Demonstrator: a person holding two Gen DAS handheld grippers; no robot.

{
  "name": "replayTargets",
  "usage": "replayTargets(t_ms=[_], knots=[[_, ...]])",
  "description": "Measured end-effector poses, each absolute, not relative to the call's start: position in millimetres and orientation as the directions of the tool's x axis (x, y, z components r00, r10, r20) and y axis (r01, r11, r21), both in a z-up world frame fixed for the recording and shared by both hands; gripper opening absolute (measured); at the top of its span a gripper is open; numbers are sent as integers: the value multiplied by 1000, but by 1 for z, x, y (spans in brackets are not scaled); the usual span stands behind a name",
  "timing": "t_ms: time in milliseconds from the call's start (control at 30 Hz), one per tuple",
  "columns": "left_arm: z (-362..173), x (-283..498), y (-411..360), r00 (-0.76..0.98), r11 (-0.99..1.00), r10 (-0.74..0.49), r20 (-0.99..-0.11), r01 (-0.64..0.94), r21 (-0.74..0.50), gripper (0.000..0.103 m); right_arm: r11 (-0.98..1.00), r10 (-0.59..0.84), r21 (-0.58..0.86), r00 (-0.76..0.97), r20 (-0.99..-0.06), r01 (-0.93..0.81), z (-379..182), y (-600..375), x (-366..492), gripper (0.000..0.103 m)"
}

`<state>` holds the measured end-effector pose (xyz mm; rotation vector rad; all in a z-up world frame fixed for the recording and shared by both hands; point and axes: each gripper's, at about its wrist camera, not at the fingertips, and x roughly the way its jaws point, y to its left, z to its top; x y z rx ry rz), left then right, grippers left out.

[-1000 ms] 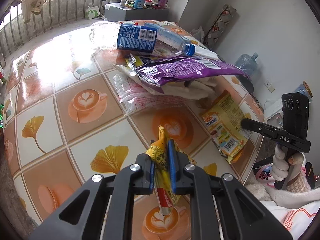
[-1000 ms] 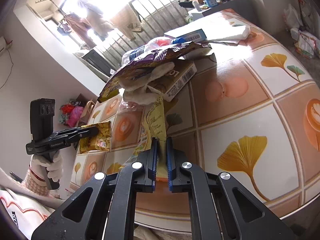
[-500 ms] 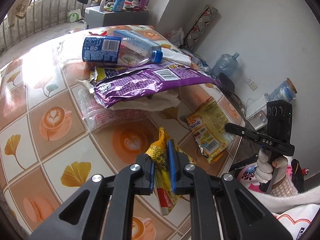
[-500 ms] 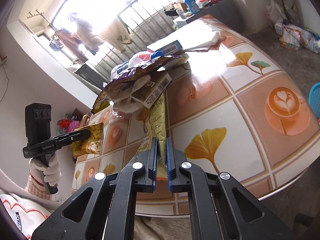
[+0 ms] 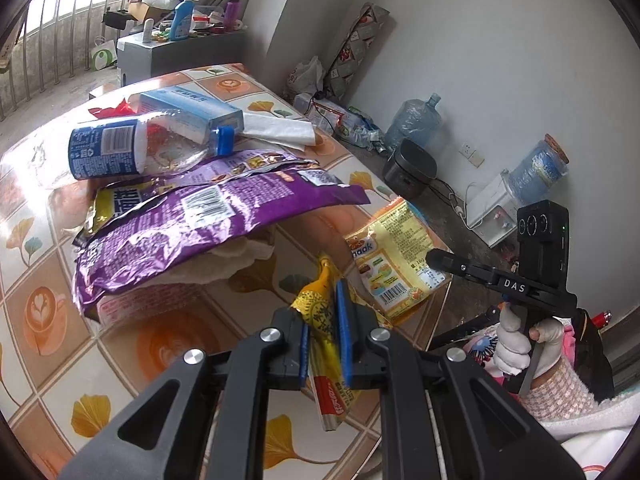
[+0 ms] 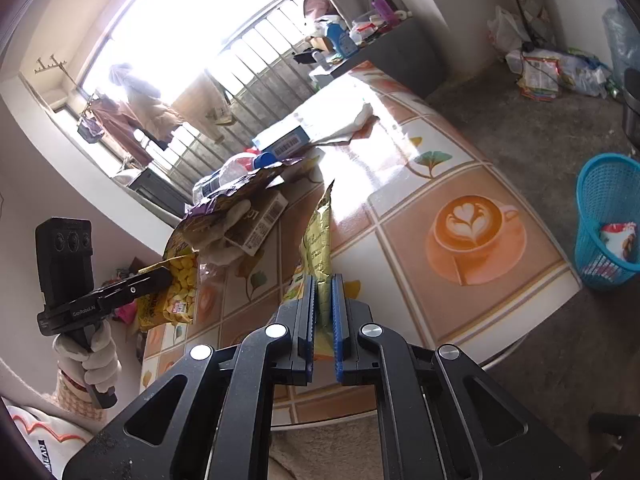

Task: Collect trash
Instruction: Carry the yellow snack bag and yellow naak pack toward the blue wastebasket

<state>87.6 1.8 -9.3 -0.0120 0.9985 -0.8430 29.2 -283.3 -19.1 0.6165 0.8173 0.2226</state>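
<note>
**Carrying two wrappers to the blue basket**

The left gripper [image 5: 323, 322] is clamped narrow on a yellow wrapper [image 5: 320, 312], which hangs through the pads with its red end dangling below. The right gripper [image 6: 323, 312] pinches a gold wrapper [image 6: 318, 240] that stands up from its pads. Both wrappers are lifted clear of the table [image 6: 472, 280].

The landmark is the blue basket [image 6: 608, 216], which stands on the floor just past the table's edge and already has a packet inside. The rest of the trash lies on the table well away from the basket: a purple bag [image 5: 192, 220], an empty bottle [image 5: 132, 148], a blue box [image 5: 192, 108], and a yellow packet [image 5: 392, 264] at the table edge.

To do this step well, each grip probably ought to stay firm until its wrapper is directly over the basket's mouth, since light foil drifts. Bringing the pads low toward the rim before letting go, one hand at a time, should keep the pieces from landing beside the basket.
</note>
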Motion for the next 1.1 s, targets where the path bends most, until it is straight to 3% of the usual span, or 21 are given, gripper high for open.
replayTargets(t_ms=[633, 1100], knots=[[5, 91, -123, 142, 535, -682, -718, 766, -356, 11, 754, 299, 630, 757, -582, 187, -25, -352, 15, 6], [14, 103, -210, 93, 452, -697, -711, 827, -335, 11, 701, 161, 625, 777, -608, 344, -36, -402, 1, 6]])
